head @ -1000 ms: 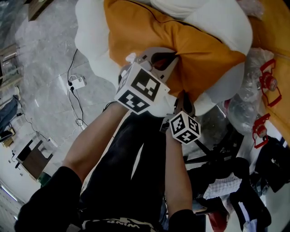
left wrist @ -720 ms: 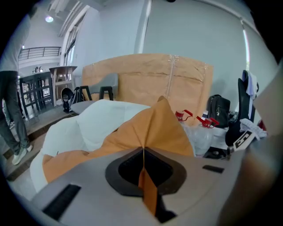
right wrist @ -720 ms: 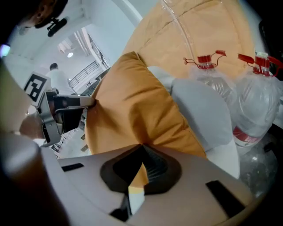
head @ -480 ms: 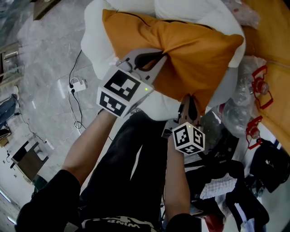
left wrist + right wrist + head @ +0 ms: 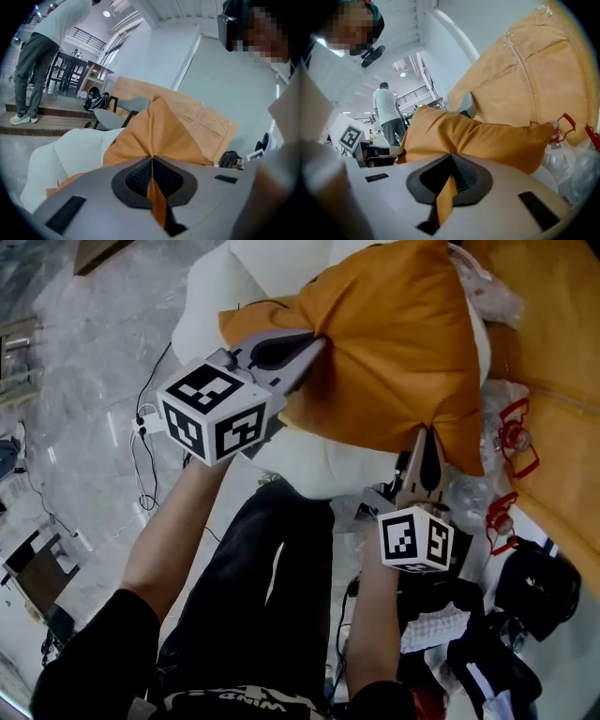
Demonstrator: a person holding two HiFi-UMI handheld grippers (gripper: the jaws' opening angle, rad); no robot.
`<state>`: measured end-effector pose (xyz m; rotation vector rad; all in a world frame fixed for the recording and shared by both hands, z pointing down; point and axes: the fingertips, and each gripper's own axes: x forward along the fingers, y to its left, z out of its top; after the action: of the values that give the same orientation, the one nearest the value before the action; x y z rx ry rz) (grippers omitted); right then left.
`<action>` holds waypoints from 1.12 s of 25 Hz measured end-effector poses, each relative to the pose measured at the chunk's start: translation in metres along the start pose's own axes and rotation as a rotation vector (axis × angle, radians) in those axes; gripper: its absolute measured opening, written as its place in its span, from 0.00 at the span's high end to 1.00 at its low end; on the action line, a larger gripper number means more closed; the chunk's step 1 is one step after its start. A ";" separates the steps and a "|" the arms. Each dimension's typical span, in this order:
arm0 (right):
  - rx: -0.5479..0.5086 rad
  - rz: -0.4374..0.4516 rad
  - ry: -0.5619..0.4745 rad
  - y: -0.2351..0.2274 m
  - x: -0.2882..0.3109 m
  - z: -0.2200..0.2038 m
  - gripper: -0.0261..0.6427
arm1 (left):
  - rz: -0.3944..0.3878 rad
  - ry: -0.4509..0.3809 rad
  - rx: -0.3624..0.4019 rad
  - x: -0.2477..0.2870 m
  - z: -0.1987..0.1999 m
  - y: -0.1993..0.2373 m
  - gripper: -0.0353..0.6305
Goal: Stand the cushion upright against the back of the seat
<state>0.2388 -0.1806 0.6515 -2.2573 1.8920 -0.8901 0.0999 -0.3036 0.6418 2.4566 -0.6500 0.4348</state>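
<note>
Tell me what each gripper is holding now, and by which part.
Both hold the orange cushion: the left gripper pinches its fabric near the left corner, the right gripper pinches its fabric at the lower edge.

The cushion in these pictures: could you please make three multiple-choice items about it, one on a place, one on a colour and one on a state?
1. In the head view, where on the cushion is the right tool?
A. its lower right edge
B. its top edge
C. its left corner

2. What colour is the cushion?
A. green
B. orange
C. black

3. How do the two tools' jaws stand?
A. both wide open
B. only one shut
C. both shut on cushion fabric

Answers:
1 A: the right tool's tips meet the lower right edge.
2 B: the cover is orange in every view.
3 C: the left tool and the right tool each pinch orange fabric in their own gripper views.
</note>
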 end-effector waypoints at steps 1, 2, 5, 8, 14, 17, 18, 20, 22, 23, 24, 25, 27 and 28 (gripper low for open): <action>-0.019 0.014 -0.009 0.005 0.005 0.011 0.92 | -0.002 -0.020 -0.022 -0.002 0.005 0.003 0.93; -0.041 0.027 -0.017 0.009 0.010 0.023 0.92 | -0.002 -0.040 -0.044 -0.004 0.010 0.006 0.93; -0.103 0.066 -0.049 0.022 0.027 0.057 0.92 | -0.002 -0.093 -0.096 -0.008 0.022 0.013 0.93; -0.153 0.113 -0.082 0.039 0.045 0.085 0.92 | -0.002 -0.129 -0.120 -0.012 0.031 0.021 0.93; -0.235 0.186 -0.126 0.073 0.084 0.126 0.92 | -0.002 -0.230 -0.186 -0.019 0.056 0.043 0.93; -0.246 0.201 -0.137 0.084 0.101 0.134 0.92 | 0.006 -0.274 -0.206 -0.020 0.065 0.056 0.93; -0.250 0.204 -0.138 0.086 0.105 0.132 0.92 | 0.010 -0.285 -0.208 -0.020 0.064 0.060 0.93; -0.264 0.206 -0.136 0.088 0.112 0.127 0.92 | 0.021 -0.297 -0.209 -0.017 0.061 0.070 0.93; -0.295 0.211 -0.143 0.092 0.121 0.122 0.92 | 0.033 -0.307 -0.209 -0.011 0.055 0.082 0.93; -0.318 0.217 -0.151 0.094 0.124 0.120 0.92 | 0.037 -0.314 -0.210 -0.009 0.052 0.088 0.93; -0.344 0.227 -0.158 0.097 0.126 0.117 0.92 | 0.043 -0.322 -0.212 -0.007 0.049 0.093 0.93; -0.365 0.238 -0.161 0.100 0.127 0.113 0.92 | 0.051 -0.327 -0.216 -0.006 0.045 0.098 0.93; -0.389 0.257 -0.164 0.104 0.127 0.105 0.92 | 0.066 -0.337 -0.227 -0.005 0.039 0.106 0.93; -0.395 0.262 -0.165 0.107 0.127 0.102 0.92 | 0.072 -0.341 -0.231 -0.005 0.036 0.109 0.93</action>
<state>0.2015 -0.3543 0.5722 -2.1073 2.3753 -0.3062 0.0437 -0.4026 0.6579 2.3079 -0.8768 -0.0375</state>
